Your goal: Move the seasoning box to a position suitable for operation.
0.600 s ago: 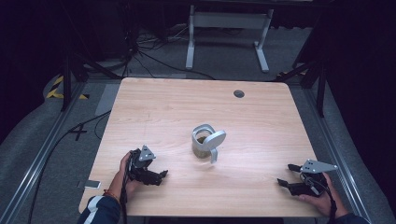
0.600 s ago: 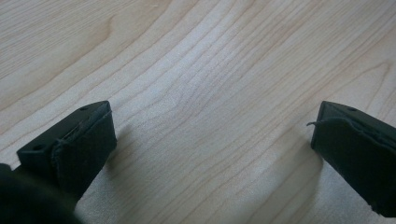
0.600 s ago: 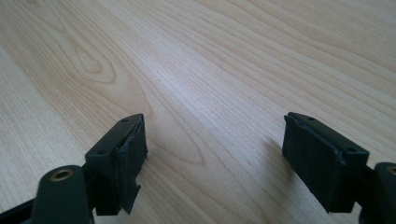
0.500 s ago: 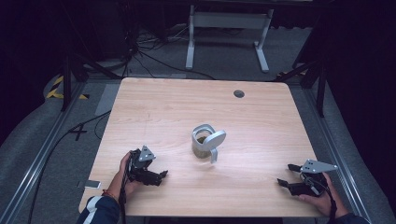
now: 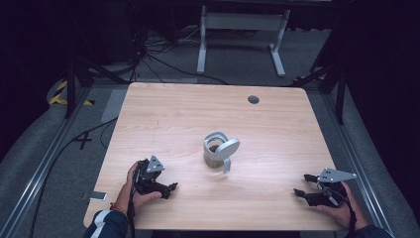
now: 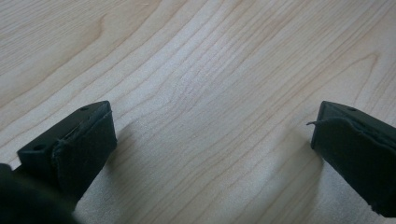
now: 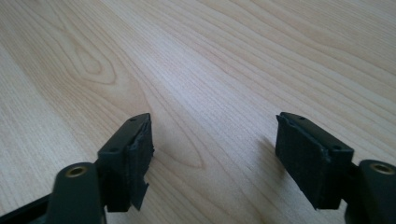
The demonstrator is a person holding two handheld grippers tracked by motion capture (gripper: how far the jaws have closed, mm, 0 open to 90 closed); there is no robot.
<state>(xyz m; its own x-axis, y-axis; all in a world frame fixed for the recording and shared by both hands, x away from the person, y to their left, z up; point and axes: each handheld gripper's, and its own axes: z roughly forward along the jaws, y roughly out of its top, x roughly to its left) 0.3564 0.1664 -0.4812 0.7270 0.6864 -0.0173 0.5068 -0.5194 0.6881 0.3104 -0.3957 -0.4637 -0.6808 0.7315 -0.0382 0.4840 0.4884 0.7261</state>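
- Grey cup [image 5: 216, 150] with its flip lid hanging open off the side sits mid-table, well ahead of both sets of fingers and roughly between them. Looks like there's something brownish inside, can't really tell what.
- Left gripper [image 5: 172, 187] rests low on the table [image 5: 168, 114] near the front edge, jaws spread wide with nothing between them; in the left gripper view it's just bare wood between the pads [image 6: 86, 140].
- Right gripper [image 5: 302, 184] is the same deal on the far side: jaws wide apart, empty, only wood grain between its pads [image 7: 306, 149] in the right gripper view.
- My take on doing the reach well: bring one gripper in to pin the cup body from the side so it doesn't skate, and let the other deal with the lid. That dangling lid looks like the easy thing to knock.
- Count: one cup, one lid, two grippers, two hands, one dark grommet hole [image 5: 253, 99] way past the cup.
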